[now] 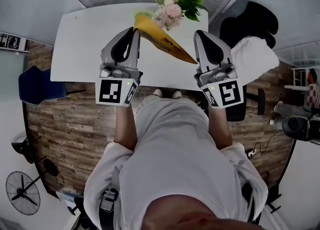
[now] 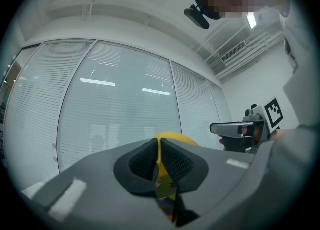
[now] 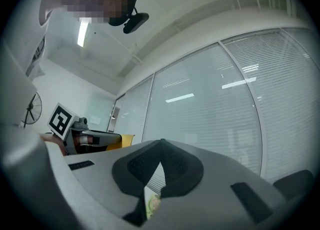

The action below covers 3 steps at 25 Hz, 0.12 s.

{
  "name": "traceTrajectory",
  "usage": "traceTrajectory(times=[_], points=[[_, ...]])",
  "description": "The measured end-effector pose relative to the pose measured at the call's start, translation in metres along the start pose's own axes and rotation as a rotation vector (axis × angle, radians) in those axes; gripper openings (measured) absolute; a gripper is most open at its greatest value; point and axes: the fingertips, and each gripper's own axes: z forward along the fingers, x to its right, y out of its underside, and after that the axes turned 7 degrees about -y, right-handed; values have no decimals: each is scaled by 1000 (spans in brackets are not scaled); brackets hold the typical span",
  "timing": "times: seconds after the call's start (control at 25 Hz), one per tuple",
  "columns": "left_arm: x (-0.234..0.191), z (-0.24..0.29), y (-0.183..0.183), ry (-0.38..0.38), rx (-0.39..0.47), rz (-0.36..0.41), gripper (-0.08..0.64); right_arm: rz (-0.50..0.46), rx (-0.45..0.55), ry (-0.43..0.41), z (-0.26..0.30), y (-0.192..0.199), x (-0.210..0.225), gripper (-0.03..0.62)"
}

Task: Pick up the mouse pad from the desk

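The yellow mouse pad (image 1: 161, 37) hangs above the white desk (image 1: 82, 41), sloping down to the right. My left gripper (image 1: 135, 30) is shut on its upper left end. In the left gripper view the pad (image 2: 173, 137) shows as a thin yellow edge pinched between the dark pads, with my left gripper (image 2: 159, 149) closed tight on it. My right gripper (image 1: 199, 34) hovers beside the pad's lower right corner, apart from it. In the right gripper view its tips meet, so the right gripper (image 3: 160, 145) is shut with nothing in it, and the pad (image 3: 125, 139) shows far left.
A bunch of pink and white flowers (image 1: 175, 5) stands at the desk's far edge. A black chair (image 1: 252, 20) is at the right, a blue chair (image 1: 37, 86) at the left, a floor fan (image 1: 22, 192) lower left. Glass walls with blinds lie ahead.
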Motion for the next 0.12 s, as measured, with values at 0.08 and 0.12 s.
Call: traceTrajectory(times=[0.08, 0.12], points=[[2, 1, -1, 2, -2, 2, 18, -5, -11, 1, 0, 1, 1, -3], [3, 2, -2, 3, -2, 4, 18, -8, -16, 2, 0, 2, 1, -3]])
